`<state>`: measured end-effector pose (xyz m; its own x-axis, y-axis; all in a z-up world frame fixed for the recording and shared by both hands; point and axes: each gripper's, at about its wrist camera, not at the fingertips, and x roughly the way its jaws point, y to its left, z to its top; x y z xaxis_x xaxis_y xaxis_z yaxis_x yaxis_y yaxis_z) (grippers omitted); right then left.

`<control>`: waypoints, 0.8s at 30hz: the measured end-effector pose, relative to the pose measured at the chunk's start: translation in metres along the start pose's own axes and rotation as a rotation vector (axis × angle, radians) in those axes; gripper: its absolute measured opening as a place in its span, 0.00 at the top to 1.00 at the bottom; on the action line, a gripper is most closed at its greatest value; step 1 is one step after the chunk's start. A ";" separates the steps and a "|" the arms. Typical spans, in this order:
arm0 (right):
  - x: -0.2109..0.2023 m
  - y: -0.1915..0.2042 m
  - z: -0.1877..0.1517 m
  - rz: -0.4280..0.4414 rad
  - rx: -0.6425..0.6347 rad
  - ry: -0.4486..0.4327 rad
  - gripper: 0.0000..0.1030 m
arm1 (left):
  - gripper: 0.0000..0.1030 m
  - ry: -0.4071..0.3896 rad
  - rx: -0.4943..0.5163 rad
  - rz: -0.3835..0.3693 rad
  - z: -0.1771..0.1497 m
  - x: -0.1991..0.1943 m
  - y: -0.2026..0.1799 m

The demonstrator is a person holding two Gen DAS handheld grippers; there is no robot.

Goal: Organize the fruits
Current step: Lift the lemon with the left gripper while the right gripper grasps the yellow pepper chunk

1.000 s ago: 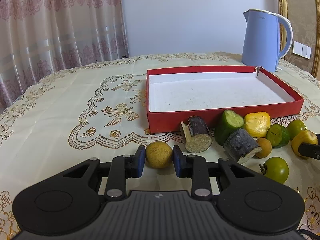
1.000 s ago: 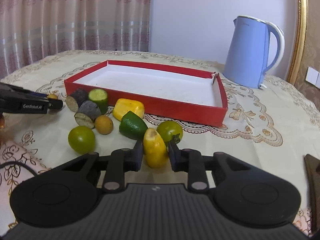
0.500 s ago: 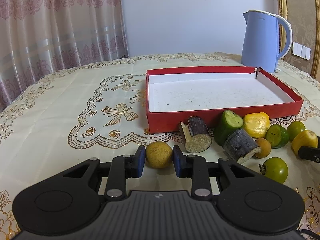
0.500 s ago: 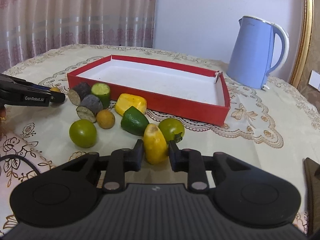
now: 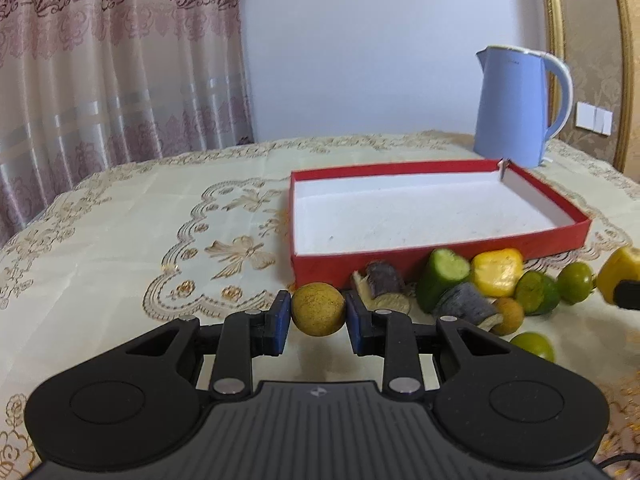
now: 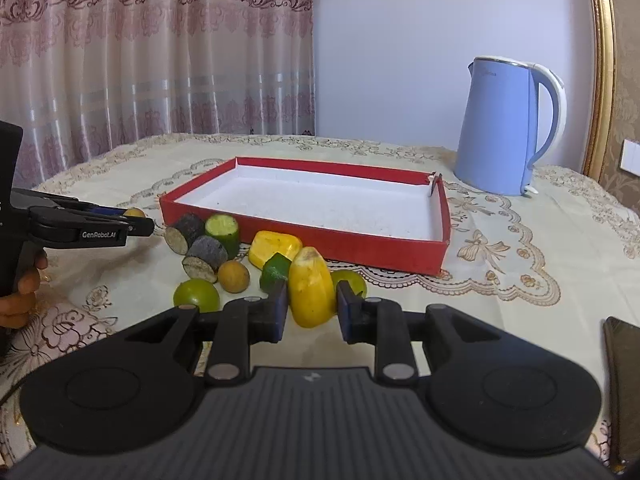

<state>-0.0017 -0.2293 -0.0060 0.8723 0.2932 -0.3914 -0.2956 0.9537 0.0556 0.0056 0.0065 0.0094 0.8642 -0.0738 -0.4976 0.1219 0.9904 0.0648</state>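
Left wrist view: the left claw [image 5: 318, 316] is clamped on a round yellow-brown fruit [image 5: 318, 309], its blue pads pressed against both sides. Just beyond the claw and a little to its right stands the red tray [image 5: 440, 258], white inside, with nothing in it. To the right of the claw, along the tray's near wall, lie two dark root chunks [image 5: 384, 282], a cucumber piece [image 5: 444, 276], a yellow block [image 5: 496, 272] and several green limes [image 5: 536, 292]. Far beyond, a blue kettle [image 5: 512, 104] stands on the tablecloth [image 5: 120, 240].

Right wrist view: the right claw [image 6: 311, 307] grips a yellow banana piece [image 6: 310, 286], upright between its pads. The tray sits ahead of it; the loose produce lies ahead and left, near the left claw.
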 end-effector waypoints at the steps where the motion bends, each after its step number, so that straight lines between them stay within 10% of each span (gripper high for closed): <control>1: 0.000 0.000 0.000 0.002 0.001 -0.004 0.76 | 0.72 -0.009 0.002 -0.005 0.003 -0.002 -0.001; 24: -0.004 -0.014 0.002 0.006 0.040 -0.046 0.78 | 0.72 0.023 0.090 0.071 0.071 0.077 -0.055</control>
<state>-0.0001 -0.2439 -0.0034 0.8877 0.3009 -0.3484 -0.2859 0.9535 0.0949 0.1004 -0.0621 0.0287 0.8608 -0.0002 -0.5090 0.1050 0.9785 0.1773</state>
